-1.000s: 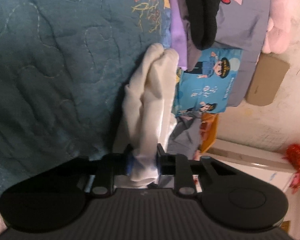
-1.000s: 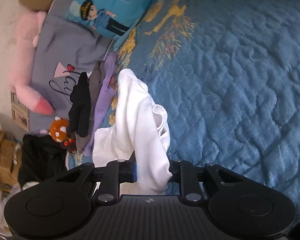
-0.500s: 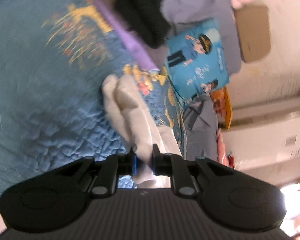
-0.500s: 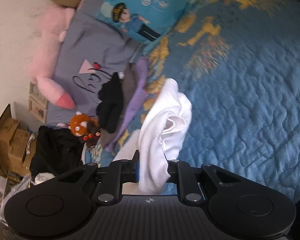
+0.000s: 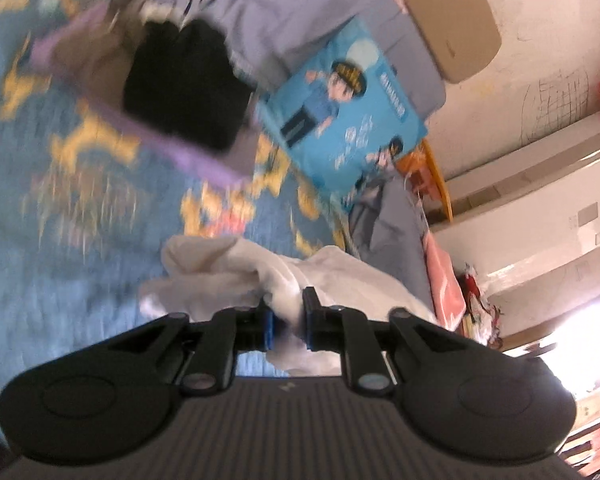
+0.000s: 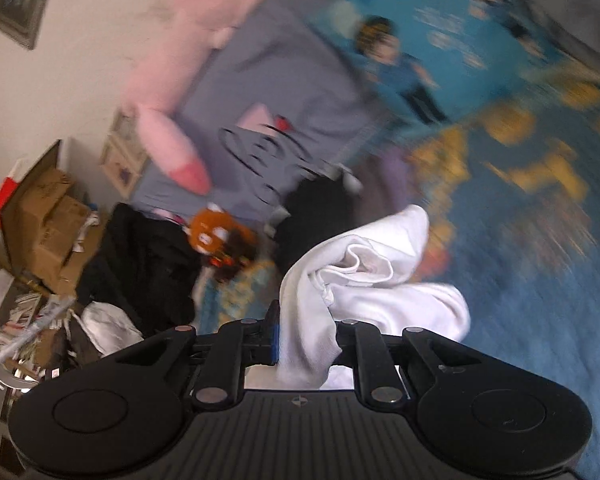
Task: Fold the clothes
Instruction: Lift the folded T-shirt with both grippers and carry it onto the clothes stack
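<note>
Both grippers hold one white garment above a blue quilted bed. In the left wrist view my left gripper (image 5: 287, 316) is shut on the white garment (image 5: 228, 268), which bunches in front of the fingers. In the right wrist view my right gripper (image 6: 306, 336) is shut on the same white garment (image 6: 364, 264), which folds over in loose rolls. A stack of folded clothes, black on purple (image 5: 180, 92), lies at the head of the bed; it also shows in the right wrist view (image 6: 320, 216). Both views are motion-blurred.
A blue cartoon pillow (image 5: 340, 112) and a grey pillow (image 6: 268, 120) lie at the bed's head, with a pink plush (image 6: 180, 76) and an orange plush (image 6: 216, 236). Black clothing (image 6: 140, 264) and cardboard boxes (image 6: 40, 216) sit beside the bed. A white cabinet (image 5: 540, 220) stands by the wall.
Both grippers have swung with the white garment toward the head of the bed. The garment, which hung long, is now bunched close to the fingers. The folded stack and pillows look nearer.
</note>
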Demonstrator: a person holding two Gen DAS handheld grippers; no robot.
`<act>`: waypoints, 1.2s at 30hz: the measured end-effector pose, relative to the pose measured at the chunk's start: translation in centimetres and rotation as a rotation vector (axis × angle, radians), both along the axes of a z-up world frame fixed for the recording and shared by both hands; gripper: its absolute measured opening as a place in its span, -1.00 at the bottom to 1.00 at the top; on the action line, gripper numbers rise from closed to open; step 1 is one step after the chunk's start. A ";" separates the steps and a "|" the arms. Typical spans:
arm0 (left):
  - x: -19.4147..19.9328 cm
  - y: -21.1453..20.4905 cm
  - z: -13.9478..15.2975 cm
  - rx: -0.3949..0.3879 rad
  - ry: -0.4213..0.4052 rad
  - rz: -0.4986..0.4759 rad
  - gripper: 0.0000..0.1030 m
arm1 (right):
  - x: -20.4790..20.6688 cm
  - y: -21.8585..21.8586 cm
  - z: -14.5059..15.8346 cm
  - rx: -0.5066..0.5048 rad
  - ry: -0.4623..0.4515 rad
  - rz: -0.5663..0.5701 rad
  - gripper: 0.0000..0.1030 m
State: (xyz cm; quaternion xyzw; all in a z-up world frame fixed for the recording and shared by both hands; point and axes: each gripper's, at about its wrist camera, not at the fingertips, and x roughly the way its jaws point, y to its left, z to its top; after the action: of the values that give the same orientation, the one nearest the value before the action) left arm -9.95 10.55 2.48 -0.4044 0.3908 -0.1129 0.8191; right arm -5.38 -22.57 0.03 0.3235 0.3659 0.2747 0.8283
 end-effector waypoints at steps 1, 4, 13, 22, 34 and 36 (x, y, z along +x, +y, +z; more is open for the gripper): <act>1.4 0.9 1.3 0.024 -0.017 0.005 -0.71 | 1.7 1.0 1.2 0.000 -0.028 0.008 -0.69; 6.5 4.0 6.3 0.105 -0.088 0.036 -0.71 | 6.9 4.2 4.8 0.001 -0.112 0.033 -0.69; 16.9 11.0 11.6 0.315 -0.214 0.158 -0.67 | 20.1 10.3 4.6 0.086 -0.160 -0.030 -0.69; 17.5 13.2 -10.2 0.213 0.126 0.174 -0.61 | 19.7 11.0 -13.0 0.008 0.148 -0.085 -0.69; 17.0 13.9 -10.1 0.330 0.109 0.166 -0.34 | 19.6 11.5 -13.0 -0.075 0.092 -0.104 -0.57; 17.3 13.8 -10.2 0.330 0.119 0.172 -0.30 | 19.0 11.6 -13.3 -0.104 0.076 -0.129 -0.42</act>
State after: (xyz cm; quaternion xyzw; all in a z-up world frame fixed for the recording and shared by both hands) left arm 7.34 24.33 -7.72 -0.3024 0.4157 0.0472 0.8565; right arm 13.63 -11.02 -13.28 0.3133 0.3893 0.1888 0.8454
